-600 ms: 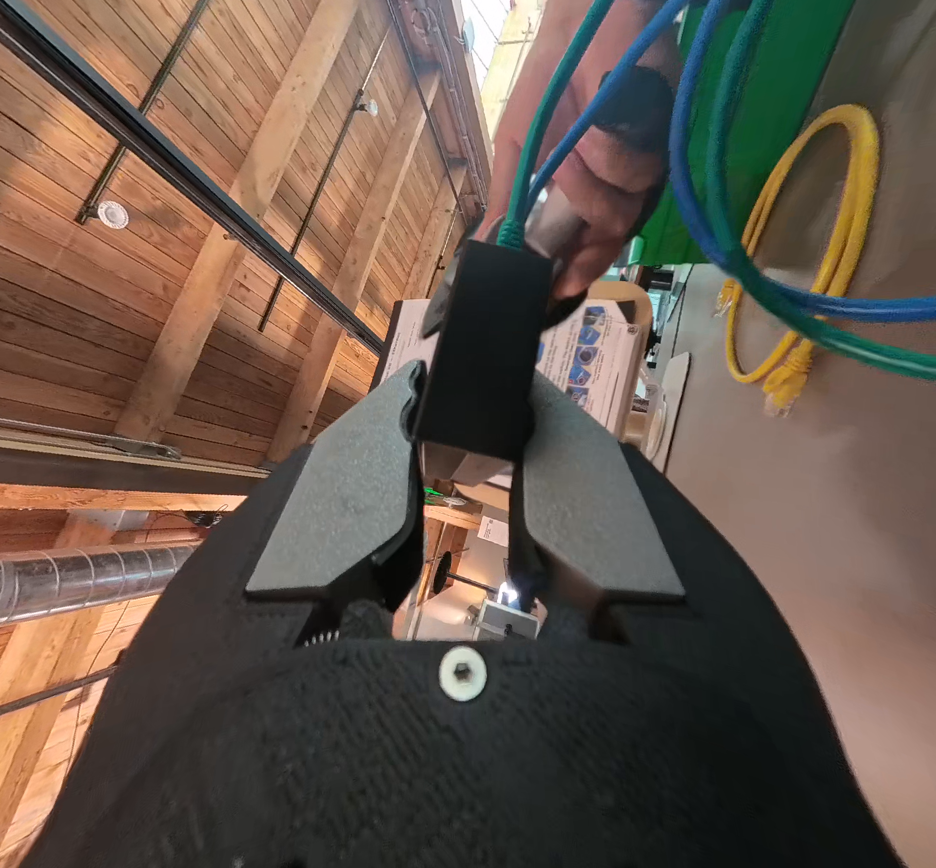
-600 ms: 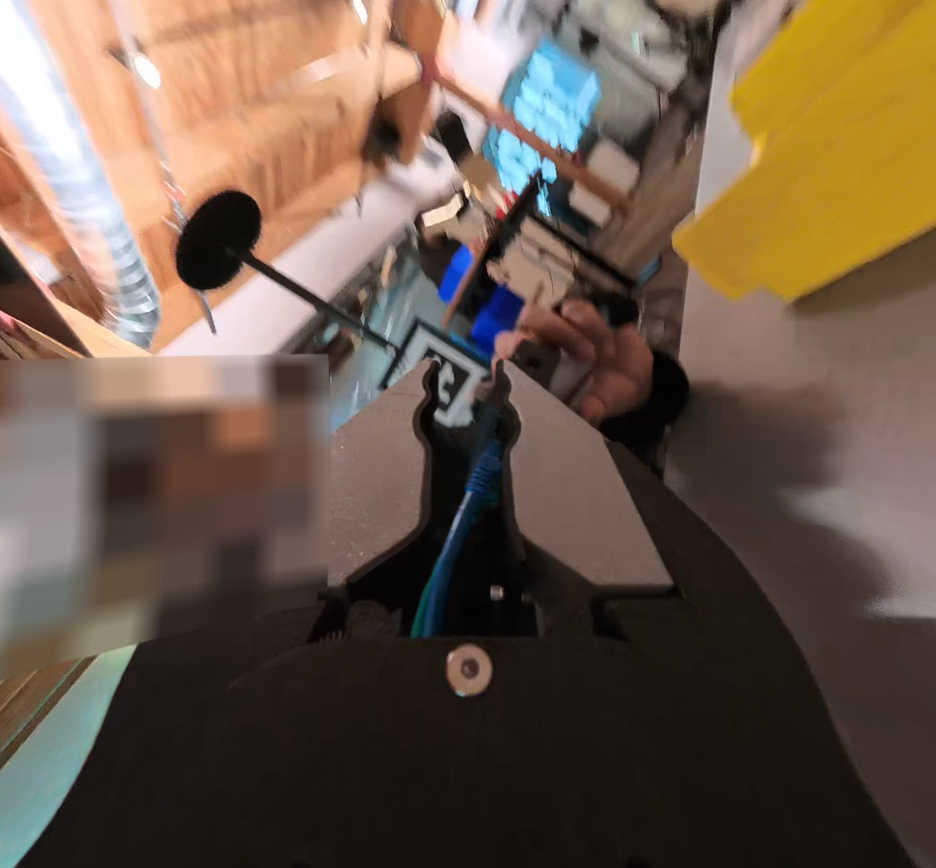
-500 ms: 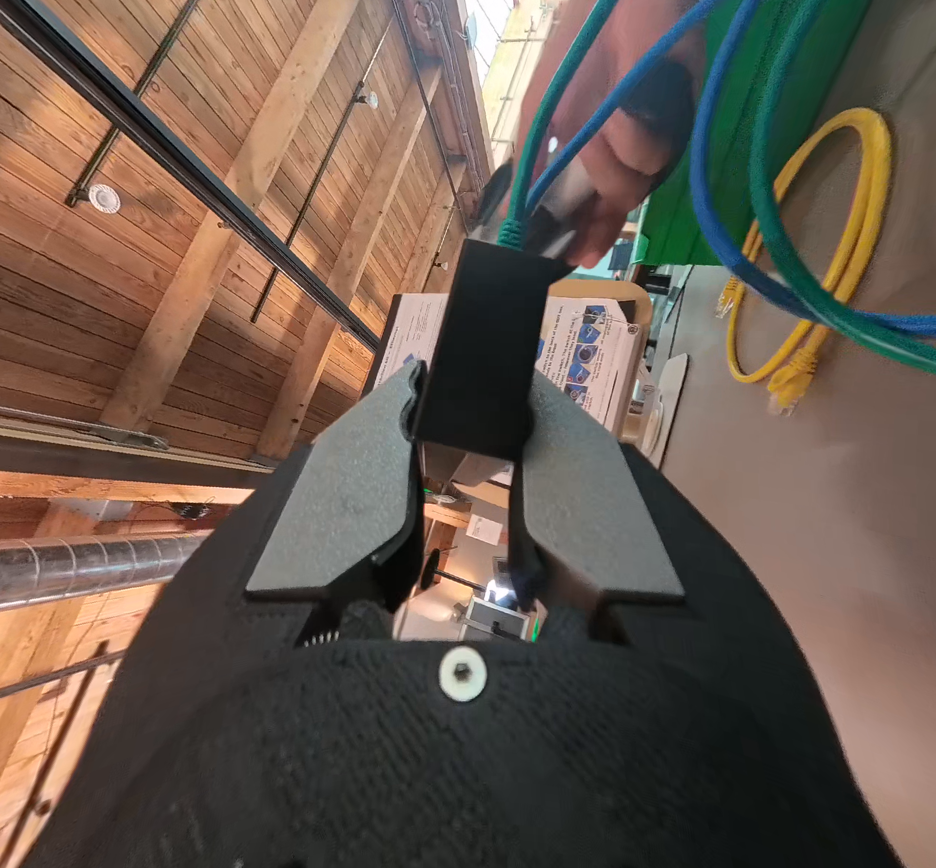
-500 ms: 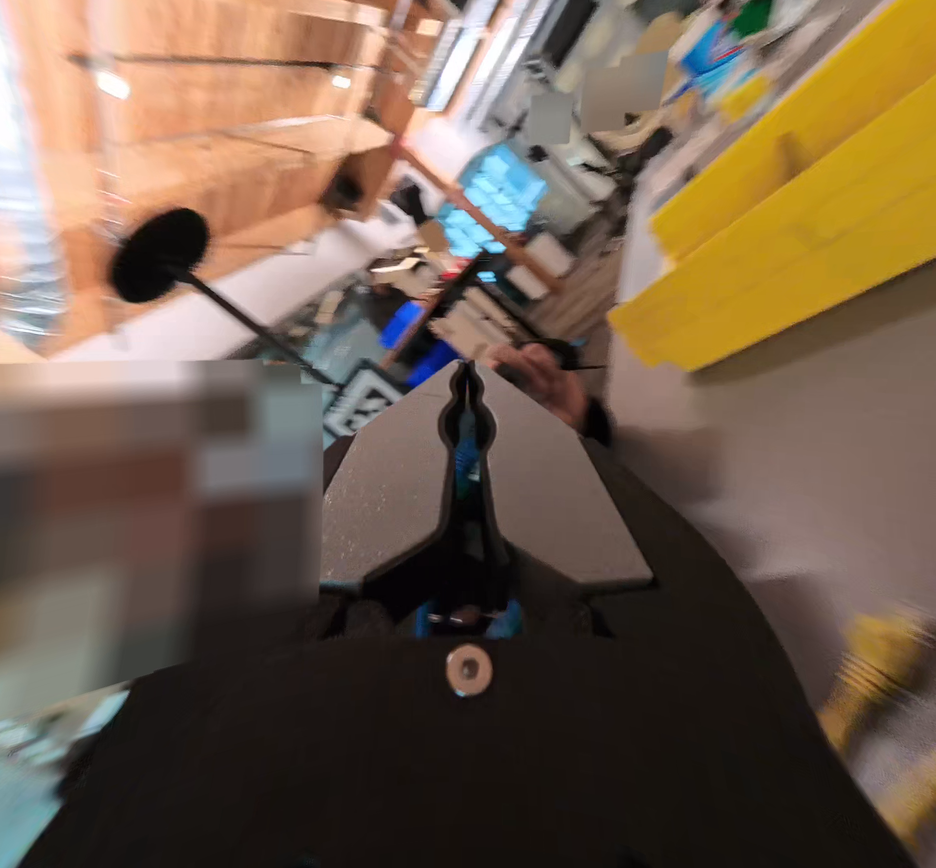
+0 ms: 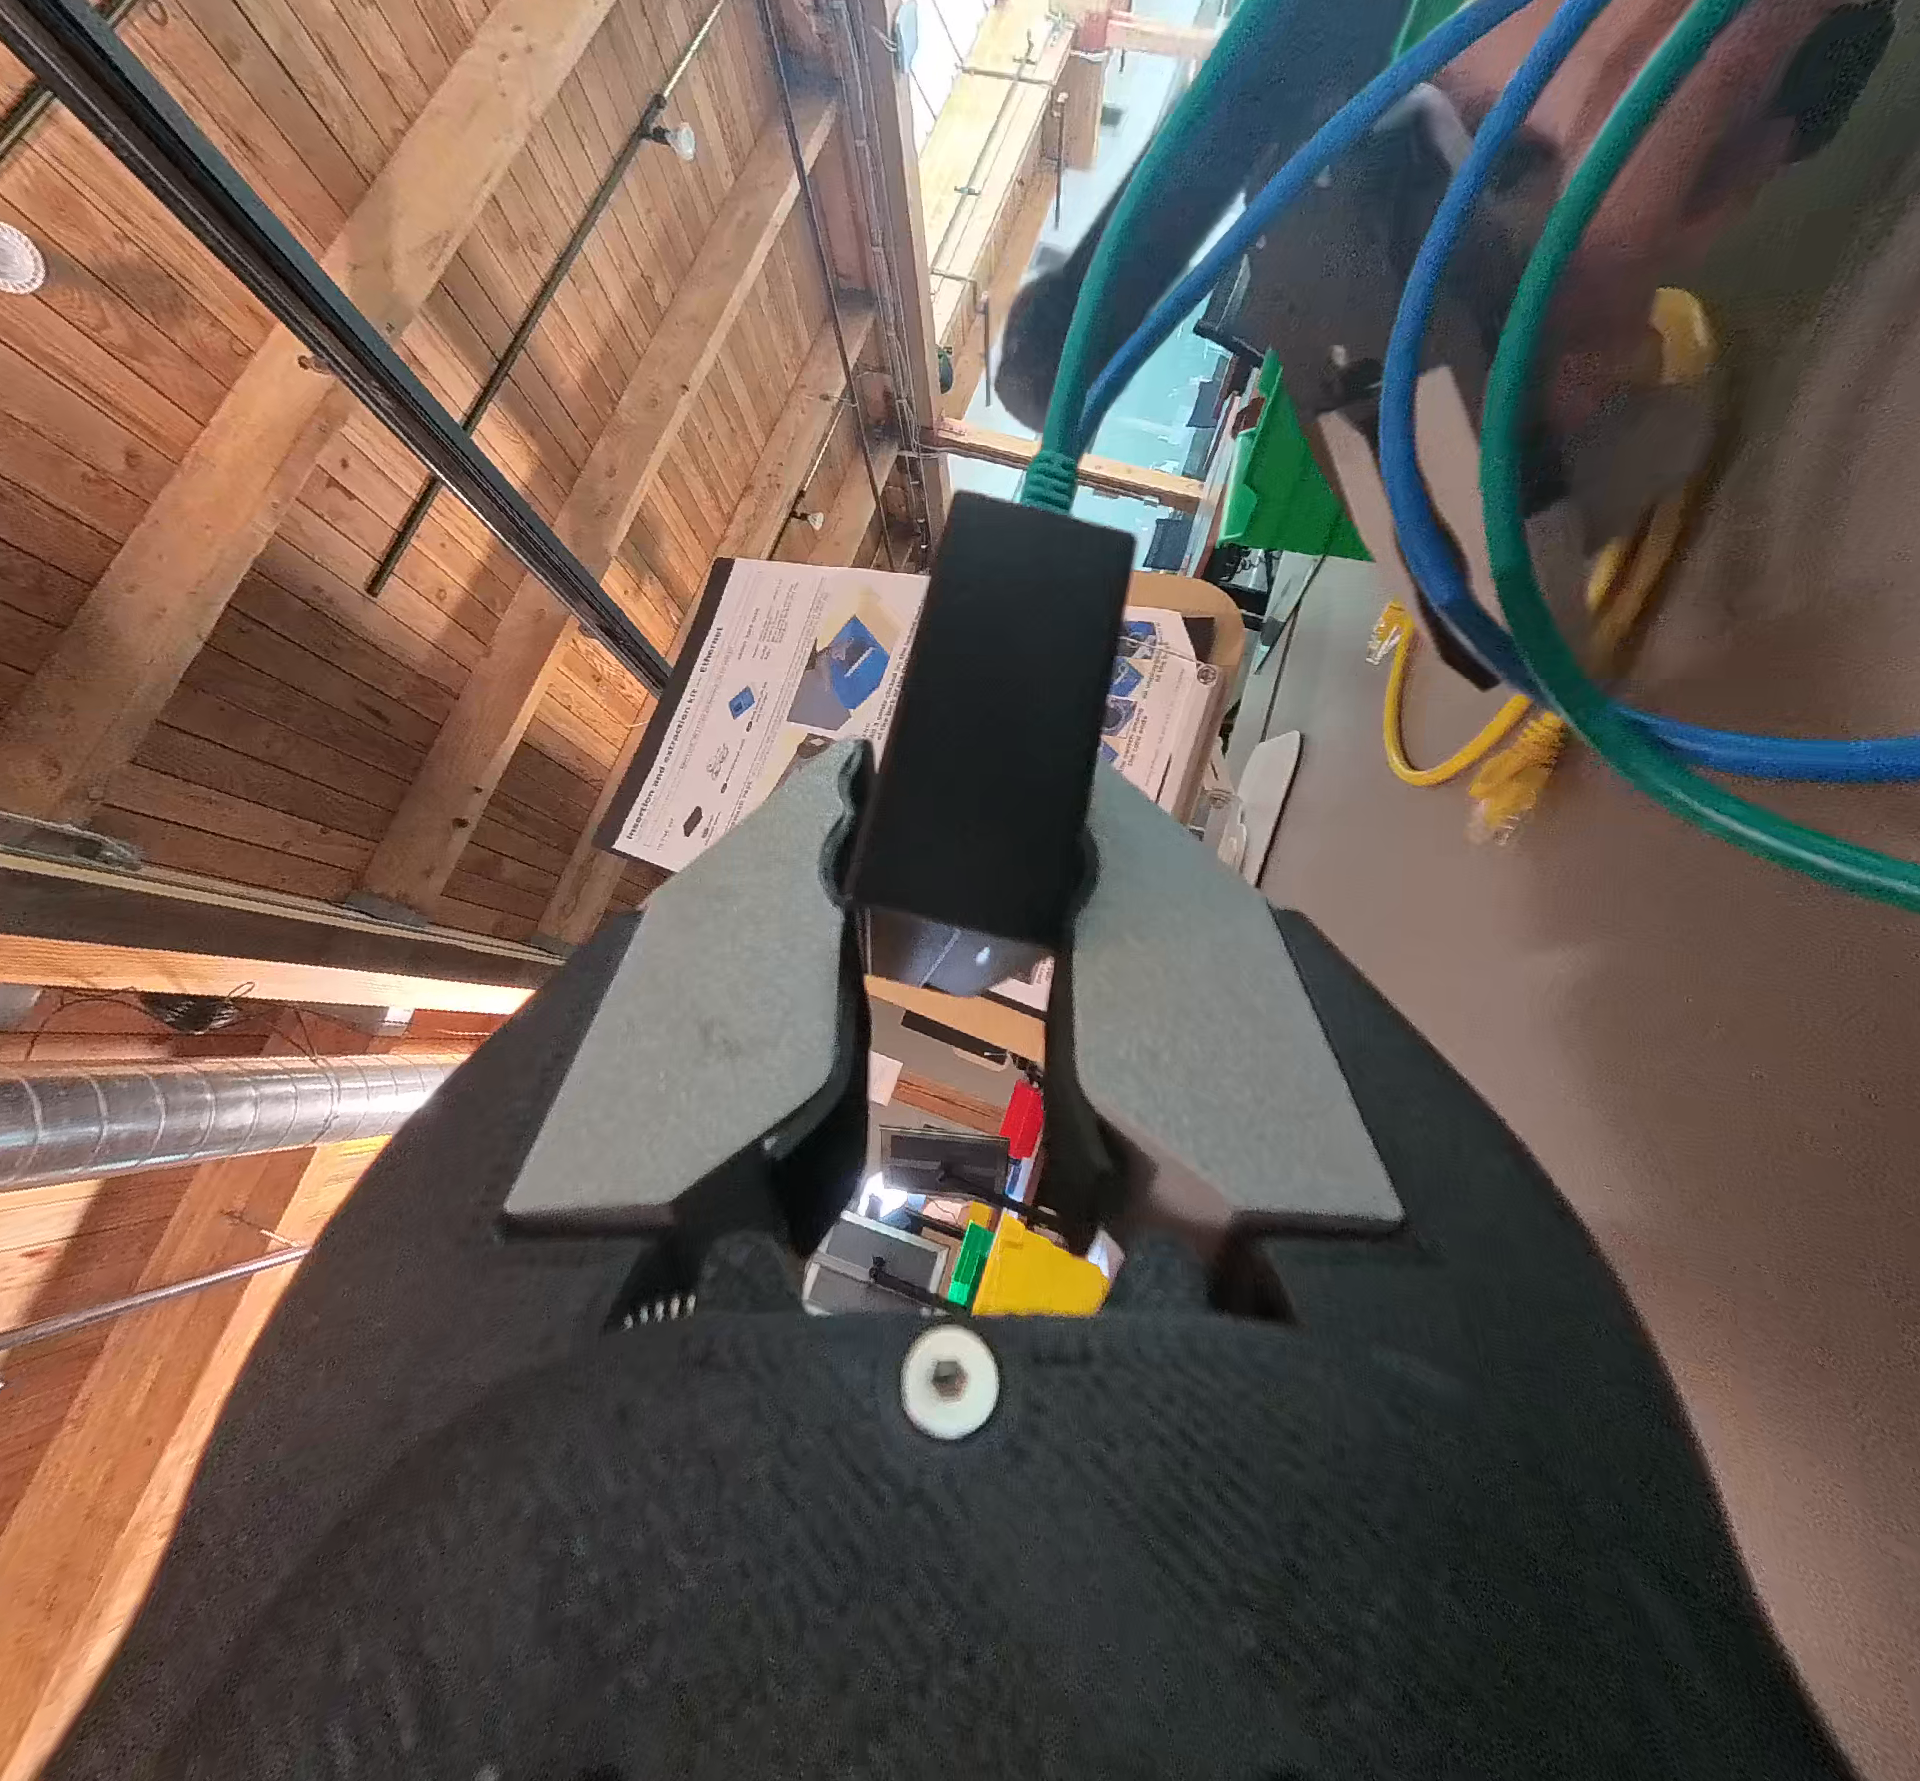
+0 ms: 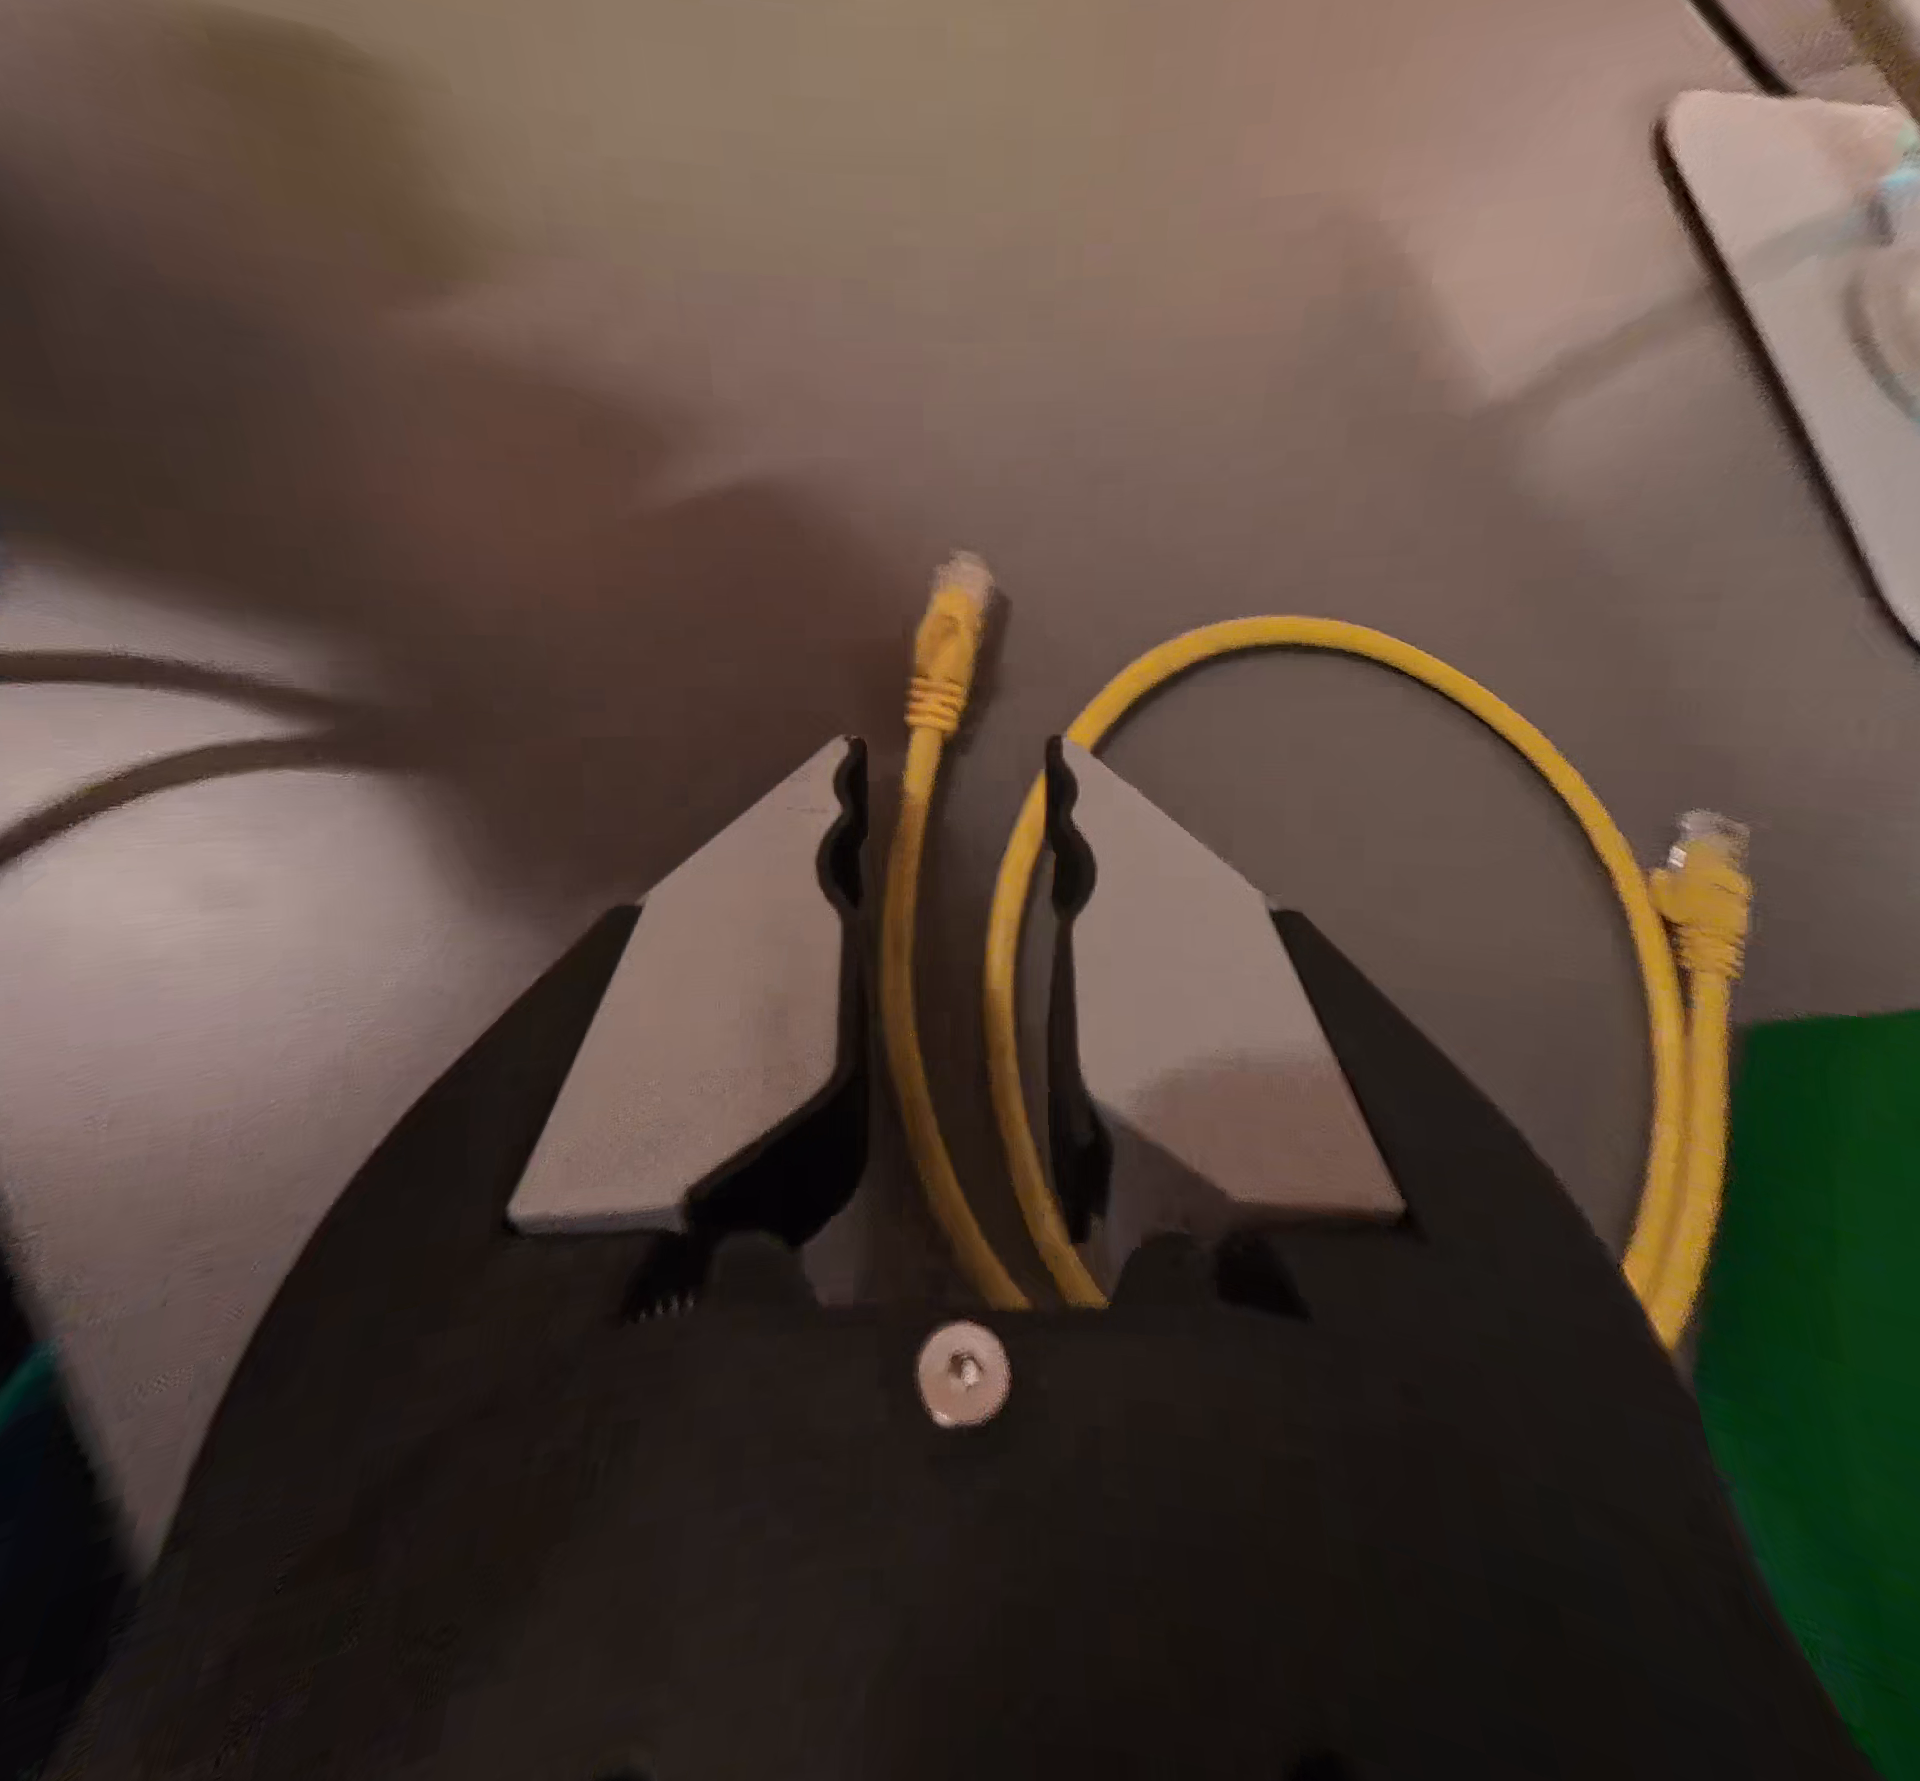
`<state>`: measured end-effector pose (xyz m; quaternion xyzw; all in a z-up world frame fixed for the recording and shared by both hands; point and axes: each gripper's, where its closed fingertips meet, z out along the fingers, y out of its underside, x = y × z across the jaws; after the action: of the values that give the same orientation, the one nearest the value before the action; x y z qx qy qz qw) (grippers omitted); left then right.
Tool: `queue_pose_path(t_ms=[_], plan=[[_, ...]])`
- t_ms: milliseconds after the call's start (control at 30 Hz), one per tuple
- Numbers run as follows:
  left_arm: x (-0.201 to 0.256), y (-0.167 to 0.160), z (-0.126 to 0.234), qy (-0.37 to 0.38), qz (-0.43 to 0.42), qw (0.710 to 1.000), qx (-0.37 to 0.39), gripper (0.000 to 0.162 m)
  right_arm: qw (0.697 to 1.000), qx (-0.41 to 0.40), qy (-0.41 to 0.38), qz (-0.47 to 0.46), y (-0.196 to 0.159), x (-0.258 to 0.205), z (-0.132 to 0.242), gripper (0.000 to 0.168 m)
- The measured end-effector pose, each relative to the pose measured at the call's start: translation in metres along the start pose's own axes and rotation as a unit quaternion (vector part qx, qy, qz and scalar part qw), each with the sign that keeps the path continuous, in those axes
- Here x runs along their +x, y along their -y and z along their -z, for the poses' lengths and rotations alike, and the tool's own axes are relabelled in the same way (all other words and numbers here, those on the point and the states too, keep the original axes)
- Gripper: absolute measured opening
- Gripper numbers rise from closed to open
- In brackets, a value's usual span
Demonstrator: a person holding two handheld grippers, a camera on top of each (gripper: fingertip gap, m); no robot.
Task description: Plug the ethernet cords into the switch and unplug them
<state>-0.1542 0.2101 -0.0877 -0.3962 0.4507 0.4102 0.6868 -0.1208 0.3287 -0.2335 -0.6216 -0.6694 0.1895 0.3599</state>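
My left gripper point(image 5: 971, 796) is shut on the black switch point(image 5: 997, 713) and holds it up in the air. A green cord point(image 5: 1049, 474) is plugged into its far end. A blue cord point(image 5: 1401, 443) runs to the same end, where its plug is hidden. In the right wrist view my right gripper point(image 6: 951, 765) is open and empty, low over the grey table point(image 6: 1039, 277). A yellow cord point(image 6: 904, 952) lies between its fingers, with one plug point(image 6: 951, 630) just past the tips. The other plug point(image 6: 1704, 890) lies to the right. The right gripper point(image 5: 1434, 381) also shows, blurred, in the left wrist view.
A green bin point(image 6: 1829, 1316) stands at the lower right of the yellow cord. A white flat base point(image 6: 1787, 297) sits at the table's far right. The green and blue cords hang in loops above the table point(image 5: 1558, 1108). A printed sheet point(image 5: 769, 692) stands behind the switch. There is about 20 centimetres between the tips of the two grippers.
My right gripper has let go of the blue cord, opened, and swung down over the yellow cord on the table. My left gripper still holds the switch up.
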Motion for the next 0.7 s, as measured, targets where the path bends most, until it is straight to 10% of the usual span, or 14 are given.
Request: queue_pose_path(t_ms=[100, 300, 500, 700], plan=[[0.0, -0.001, 0.0, -0.002, -0.001, 1.0, -0.002, 0.033, 1.0, 0.008, 0.012, 0.017, 0.003, -0.008, -0.01, 0.006], [-0.005, -0.013, 0.003, 0.006, -0.018, 1.0, -0.017, 0.033, 0.996, 0.012, 0.086, -0.004, 0.011, -0.018, 0.002, 0.018], [-0.018, -0.023, 0.008, 0.024, -0.009, 0.999, -0.023, 0.033, 0.982, 0.034, -0.099, -0.16, -0.015, 0.101, 0.06, 0.031], [-0.02, -0.02, 0.008, 0.035, -0.031, 0.999, -0.022, 0.033, 0.973, -0.051, -0.149, -0.169, -0.07, 0.117, 0.031, 0.025]])
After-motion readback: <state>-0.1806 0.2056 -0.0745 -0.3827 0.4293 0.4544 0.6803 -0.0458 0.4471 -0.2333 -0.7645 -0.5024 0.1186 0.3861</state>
